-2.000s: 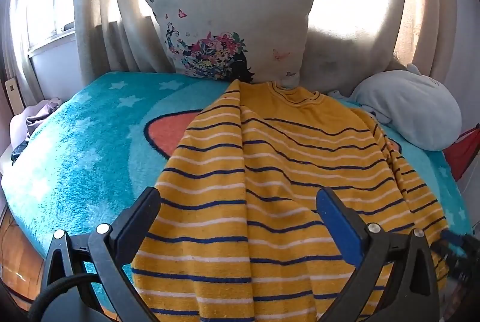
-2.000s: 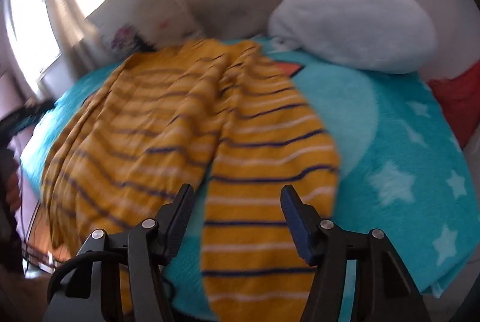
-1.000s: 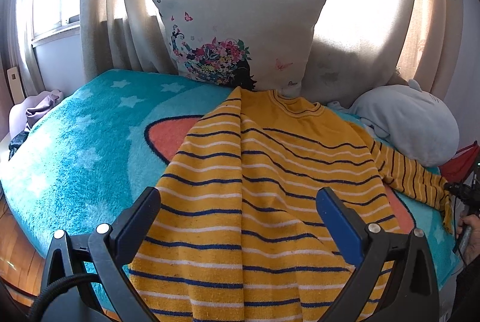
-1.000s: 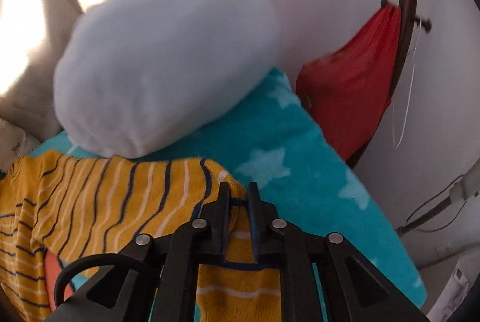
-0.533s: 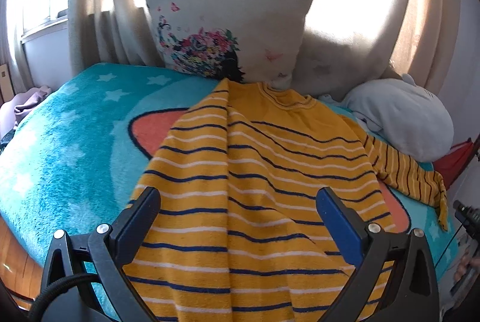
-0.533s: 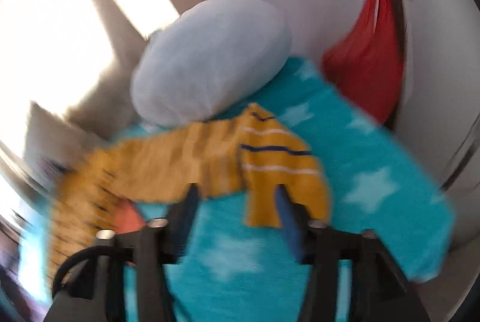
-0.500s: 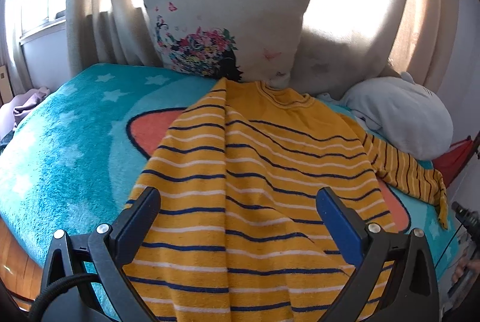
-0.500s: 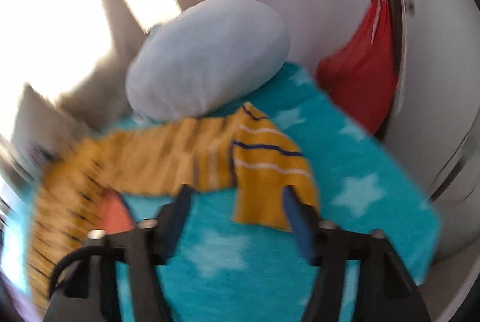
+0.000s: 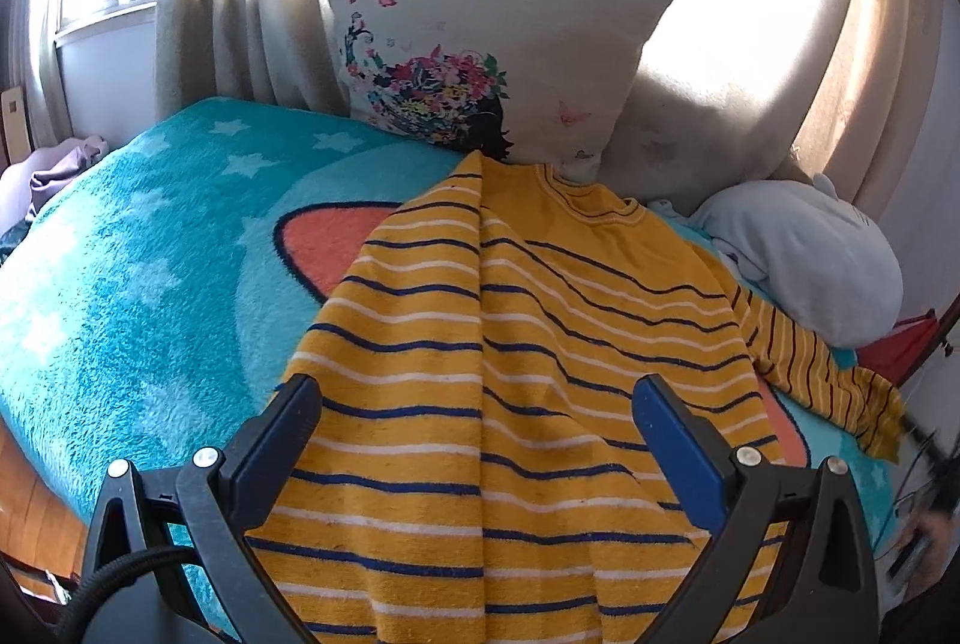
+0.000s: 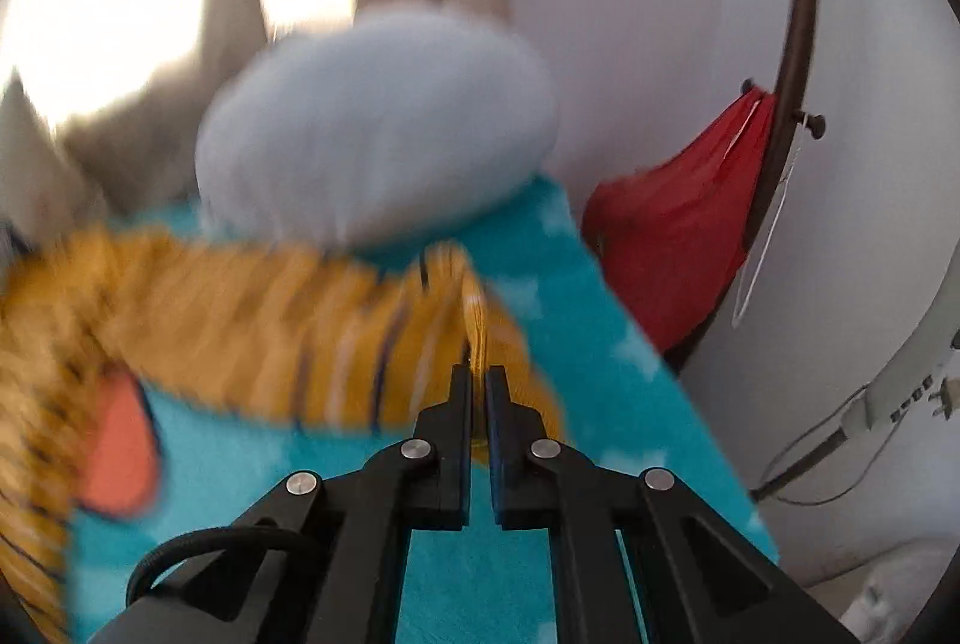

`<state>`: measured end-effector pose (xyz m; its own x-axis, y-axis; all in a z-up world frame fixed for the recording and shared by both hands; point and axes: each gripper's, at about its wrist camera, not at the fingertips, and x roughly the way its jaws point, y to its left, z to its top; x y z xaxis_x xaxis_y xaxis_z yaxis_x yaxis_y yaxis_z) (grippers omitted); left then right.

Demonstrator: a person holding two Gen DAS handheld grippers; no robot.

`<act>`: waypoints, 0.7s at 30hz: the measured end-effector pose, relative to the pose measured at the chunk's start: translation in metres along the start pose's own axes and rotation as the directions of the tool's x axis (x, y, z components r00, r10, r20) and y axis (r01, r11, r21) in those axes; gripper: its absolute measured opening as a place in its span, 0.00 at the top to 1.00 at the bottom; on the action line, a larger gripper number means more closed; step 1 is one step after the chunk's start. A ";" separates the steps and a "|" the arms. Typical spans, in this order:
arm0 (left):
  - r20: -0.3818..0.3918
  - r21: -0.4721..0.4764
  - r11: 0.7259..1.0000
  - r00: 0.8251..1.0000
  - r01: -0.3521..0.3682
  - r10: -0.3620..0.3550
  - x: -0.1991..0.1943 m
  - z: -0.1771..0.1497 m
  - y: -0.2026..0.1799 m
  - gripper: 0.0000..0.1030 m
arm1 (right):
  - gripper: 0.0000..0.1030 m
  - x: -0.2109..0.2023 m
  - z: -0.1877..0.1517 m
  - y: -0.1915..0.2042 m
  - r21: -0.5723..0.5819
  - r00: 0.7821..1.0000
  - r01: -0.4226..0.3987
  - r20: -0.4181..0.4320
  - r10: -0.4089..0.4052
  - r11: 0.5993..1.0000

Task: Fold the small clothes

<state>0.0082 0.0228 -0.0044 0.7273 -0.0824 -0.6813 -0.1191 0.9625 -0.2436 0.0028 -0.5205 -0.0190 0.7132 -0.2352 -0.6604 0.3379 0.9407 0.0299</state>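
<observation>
Pinching the cuff end of the sleeve (image 10: 480, 326), the right gripper (image 10: 478, 380) has its jaws pressed together on the fabric near the right edge of the teal star blanket (image 10: 606, 344). Over the striped yellow shirt (image 9: 516, 344), the left gripper (image 9: 474, 422) hangs with jaws spread wide, nothing between the pads. The shirt lies across the blanket's middle, collar toward the floral pillow (image 9: 480, 62); the sleeve stretches toward the pale blue cushion (image 10: 372, 122).
</observation>
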 end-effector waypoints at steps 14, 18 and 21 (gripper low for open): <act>0.051 -0.086 0.996 0.998 -0.017 0.022 -0.018 0.003 0.053 0.00 | 0.96 -0.006 0.115 0.178 0.150 0.733 -0.664 -0.063 0.678 0.732; 0.080 -0.104 0.993 0.995 -0.048 0.056 -0.025 0.001 0.076 0.00 | 0.96 0.021 0.109 0.285 0.117 0.630 -0.746 -0.195 0.752 0.656; 0.087 -0.132 0.989 0.993 -0.073 0.084 -0.028 -0.002 0.095 0.00 | 0.96 0.044 0.091 0.360 0.091 0.582 -0.772 -0.298 0.757 0.630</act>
<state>-0.0245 0.1158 -0.0097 0.7704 0.0219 -0.6372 -0.2596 0.9236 -0.2821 0.2118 -0.2144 0.0304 0.4881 0.6476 -0.5851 -0.2813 0.7513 0.5970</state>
